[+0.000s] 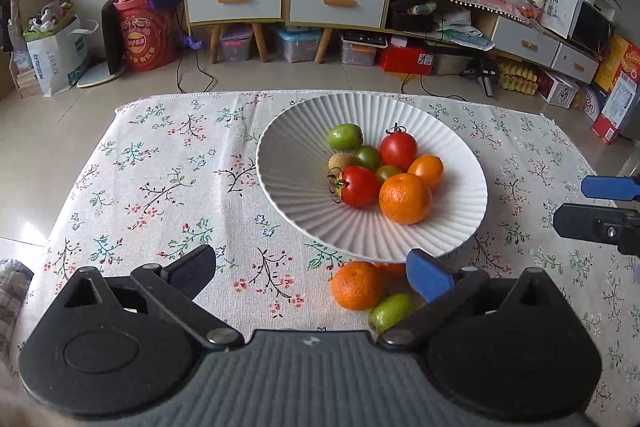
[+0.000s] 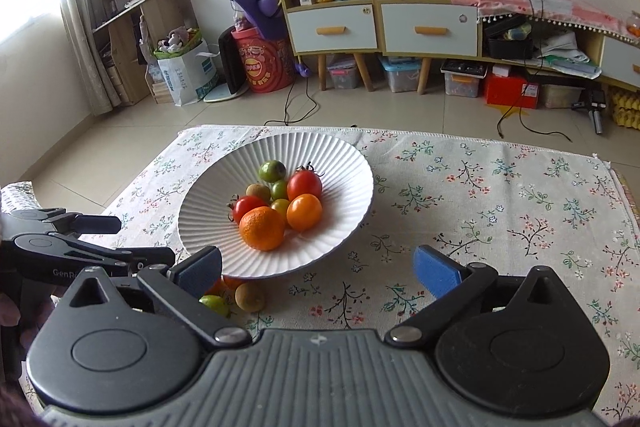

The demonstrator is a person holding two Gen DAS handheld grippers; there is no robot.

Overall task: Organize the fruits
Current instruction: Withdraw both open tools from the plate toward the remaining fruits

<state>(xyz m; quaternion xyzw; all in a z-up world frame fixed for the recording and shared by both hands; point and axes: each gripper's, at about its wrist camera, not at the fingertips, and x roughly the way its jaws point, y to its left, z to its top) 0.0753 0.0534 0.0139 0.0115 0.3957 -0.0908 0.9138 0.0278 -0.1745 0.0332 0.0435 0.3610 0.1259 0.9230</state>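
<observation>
Both tongs, left gripper (image 1: 310,273) and right gripper (image 2: 316,267), stood released and empty near the white ribbed ceramic plate (image 1: 288,163) holding 8 fruits on the floral tablecloth (image 1: 160,187).

My left gripper (image 1: 310,273) is tilted downward with its jaws spread wide and nothing between the pads. My right gripper (image 2: 318,267) is tilted down the same way, jaws equally wide and empty. The two sit side by side: the right one's fingers show at the right edge of the left view, and the left one shows at the left edge of the right view.
</observation>
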